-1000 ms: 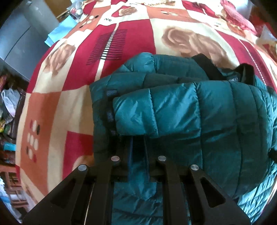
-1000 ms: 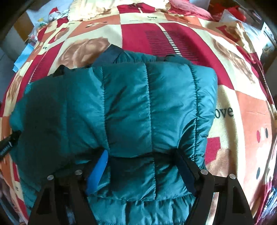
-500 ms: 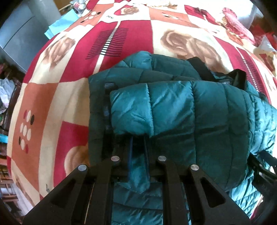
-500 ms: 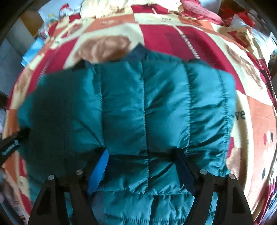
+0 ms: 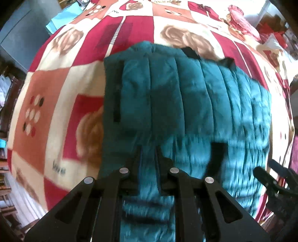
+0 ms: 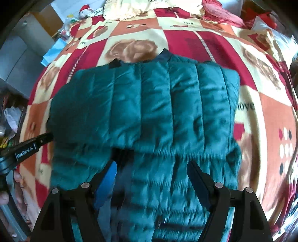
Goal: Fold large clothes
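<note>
A teal quilted puffer jacket [image 5: 186,104] lies folded on a bed with a red, cream and orange patchwork blanket [image 5: 61,96]. It also fills the right wrist view [image 6: 149,111]. My left gripper [image 5: 149,154] is shut on a fold of the jacket's near edge. My right gripper [image 6: 151,171] is open, its jaws wide apart over the jacket's near edge with fabric between them. The left gripper's tip shows at the left of the right wrist view [image 6: 33,145]. The right gripper shows at the right edge of the left wrist view [image 5: 268,178].
A grey cabinet [image 5: 20,35] and a light blue sheet [image 5: 61,18] stand beyond the bed's far left. Pink and red cushions [image 6: 221,16] and a cream cloth [image 6: 141,9] lie at the head of the bed. Clutter lies off the left edge [image 6: 11,115].
Both grippers have risen and drawn back, so more of the blanket shows around the jacket. The jacket's near edge has lifted and is blurred with motion. The left gripper stays shut, the right open.
</note>
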`<state>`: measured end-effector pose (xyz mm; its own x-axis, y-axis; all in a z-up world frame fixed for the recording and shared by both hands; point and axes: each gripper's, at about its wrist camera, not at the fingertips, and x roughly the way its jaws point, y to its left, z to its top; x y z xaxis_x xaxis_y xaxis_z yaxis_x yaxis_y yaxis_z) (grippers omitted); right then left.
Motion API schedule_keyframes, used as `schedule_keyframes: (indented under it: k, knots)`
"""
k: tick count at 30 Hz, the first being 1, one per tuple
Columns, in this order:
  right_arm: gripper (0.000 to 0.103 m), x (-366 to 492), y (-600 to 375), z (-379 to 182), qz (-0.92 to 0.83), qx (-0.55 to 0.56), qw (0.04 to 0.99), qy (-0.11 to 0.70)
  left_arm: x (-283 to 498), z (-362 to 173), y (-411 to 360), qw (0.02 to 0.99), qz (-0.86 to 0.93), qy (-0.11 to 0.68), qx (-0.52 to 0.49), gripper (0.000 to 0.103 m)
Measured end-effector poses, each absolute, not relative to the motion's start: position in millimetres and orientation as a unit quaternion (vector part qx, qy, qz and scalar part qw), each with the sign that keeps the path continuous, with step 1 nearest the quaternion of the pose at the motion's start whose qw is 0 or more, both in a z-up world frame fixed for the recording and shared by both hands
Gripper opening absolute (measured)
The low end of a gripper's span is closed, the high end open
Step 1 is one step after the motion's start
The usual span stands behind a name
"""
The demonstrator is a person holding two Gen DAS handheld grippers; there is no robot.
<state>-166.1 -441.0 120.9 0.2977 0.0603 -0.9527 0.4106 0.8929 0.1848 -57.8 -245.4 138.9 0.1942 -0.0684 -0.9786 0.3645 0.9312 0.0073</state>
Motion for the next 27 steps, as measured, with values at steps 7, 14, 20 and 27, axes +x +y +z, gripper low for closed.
schedule_keyframes:
  k: [7,14,20,27]
  knots:
    - [0.079,-212.3,-408.5,130.8,-0.085,0.191,0.772,0.600,-121.4,151.3,-212.4,0.749,-0.130,0.635,0.137,0.011]
    - [0.079,-253.8,-378.4,118.5,-0.110,0.211,0.752,0.614,-154.9,136.5,-180.3,0.736,-0.139,0.644,0.154,0.011]
    - [0.079,-283.7,-351.1,100.2,-0.124,0.230,0.724,0.638,-167.5,121.6,-149.6,0.727,-0.136,0.652,0.167,0.011]
    - [0.079,-298.8,-333.6,90.6,-0.128,0.229,0.713,0.650,-170.7,112.7,-125.8,0.721,-0.127,0.661,0.164,0.011]
